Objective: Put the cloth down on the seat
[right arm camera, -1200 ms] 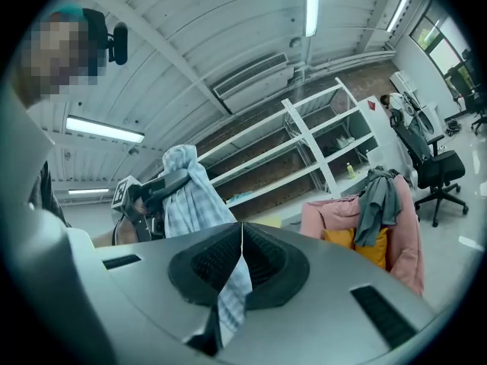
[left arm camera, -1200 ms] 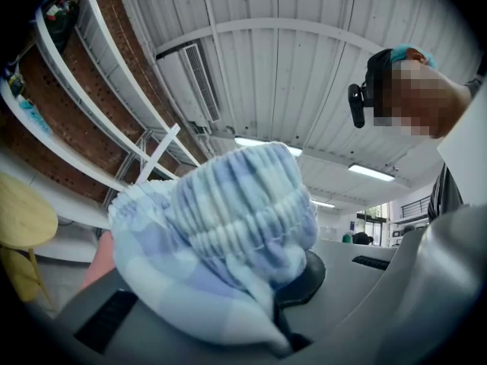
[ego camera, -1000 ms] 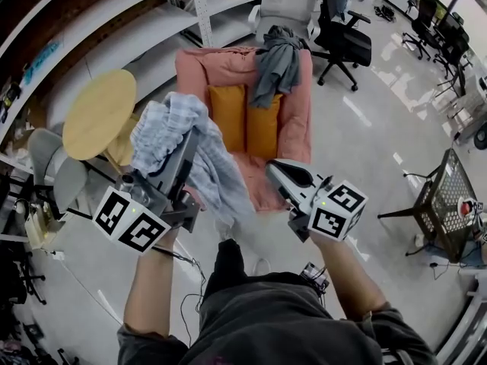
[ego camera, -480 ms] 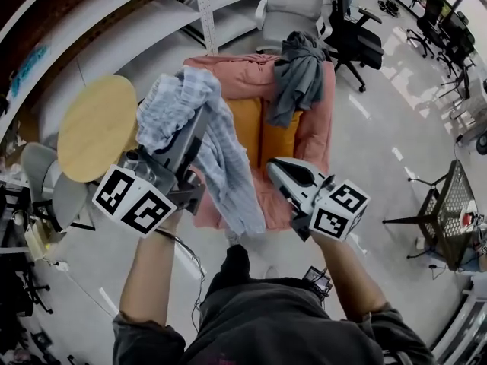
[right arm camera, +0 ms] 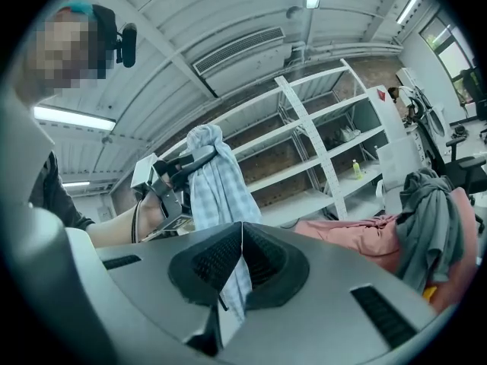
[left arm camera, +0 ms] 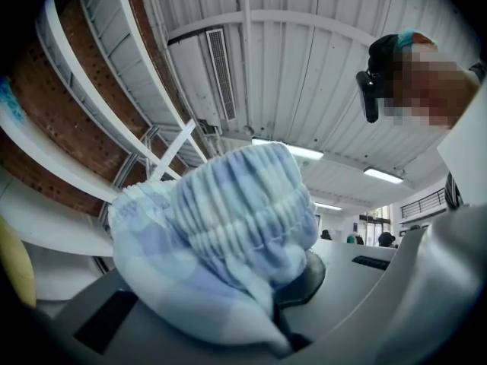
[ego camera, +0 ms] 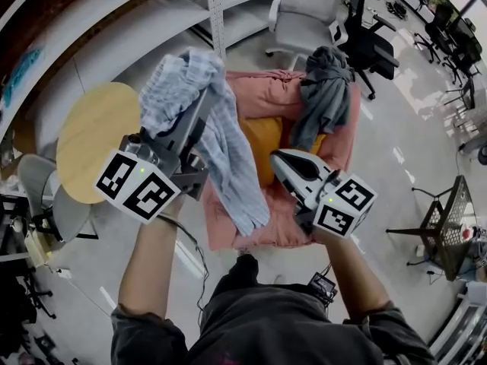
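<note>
Judging by the way it bunches and drapes, the blue-and-white checked cloth is taken to be light, soft and wholly limp, so no shape of its own can be expected once it is released. It is likely to crumple where it lands, and little risk of slipping is seen in its woven, gathered surface. It is best held by a pinch on a bunched fold near one end, as it is held now, with the rest left to hang. The cloth is carried in the air above the pink armchair, with a wad of it piled over the jaw tips. A long tail is let down in front of the orange cushions, its lower end hanging over the seat without being seen to touch it. The left gripper is closed down narrow on that wad: in the left gripper view the gathered cloth is pressed between the pads and bulges above them. The right gripper is held just beside the hanging tail, apart from it. In the right gripper view its jaws are brought together with nothing caught between them, and the cloth is seen only beyond them. A grey garment is draped over the chair's back.
</note>
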`<state>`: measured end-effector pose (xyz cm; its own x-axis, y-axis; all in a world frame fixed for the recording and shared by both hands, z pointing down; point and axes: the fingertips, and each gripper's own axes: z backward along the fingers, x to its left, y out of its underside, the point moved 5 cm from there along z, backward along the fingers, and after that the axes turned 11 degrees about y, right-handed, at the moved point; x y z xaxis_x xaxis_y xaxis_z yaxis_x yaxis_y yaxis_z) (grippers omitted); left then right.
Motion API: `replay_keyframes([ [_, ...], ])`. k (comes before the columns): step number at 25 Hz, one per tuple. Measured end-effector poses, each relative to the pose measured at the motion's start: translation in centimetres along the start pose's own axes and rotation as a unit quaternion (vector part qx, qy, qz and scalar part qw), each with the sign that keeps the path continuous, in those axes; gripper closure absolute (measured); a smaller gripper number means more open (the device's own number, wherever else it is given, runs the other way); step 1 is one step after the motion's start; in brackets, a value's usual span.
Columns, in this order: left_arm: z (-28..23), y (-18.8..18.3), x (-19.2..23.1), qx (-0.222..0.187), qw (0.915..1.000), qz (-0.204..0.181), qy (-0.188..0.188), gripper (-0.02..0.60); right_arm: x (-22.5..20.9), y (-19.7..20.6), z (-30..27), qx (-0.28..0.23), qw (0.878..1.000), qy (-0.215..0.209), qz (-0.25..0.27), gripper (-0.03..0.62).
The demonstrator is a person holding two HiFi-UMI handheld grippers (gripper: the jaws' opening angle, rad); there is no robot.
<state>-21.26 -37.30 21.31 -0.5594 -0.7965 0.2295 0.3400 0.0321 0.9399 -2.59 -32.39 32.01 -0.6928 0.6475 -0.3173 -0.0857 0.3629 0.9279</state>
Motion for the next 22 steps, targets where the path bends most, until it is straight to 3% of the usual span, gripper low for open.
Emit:
replay_keyframes([
  [12,1.3,-4.9,13.8,-0.006,0.9978,-0.045,-0.047,0.551,-1.1,1.0,-9.0,0.035,0.999,-0.005,-0.006,0.579],
  [22,2.4,-8.9,23.0,-0.009,0.9926,-0.077,-0.093,0.551,-2.2,2.2,-12.7,0.066,0.998,-0.003,-0.016,0.577],
])
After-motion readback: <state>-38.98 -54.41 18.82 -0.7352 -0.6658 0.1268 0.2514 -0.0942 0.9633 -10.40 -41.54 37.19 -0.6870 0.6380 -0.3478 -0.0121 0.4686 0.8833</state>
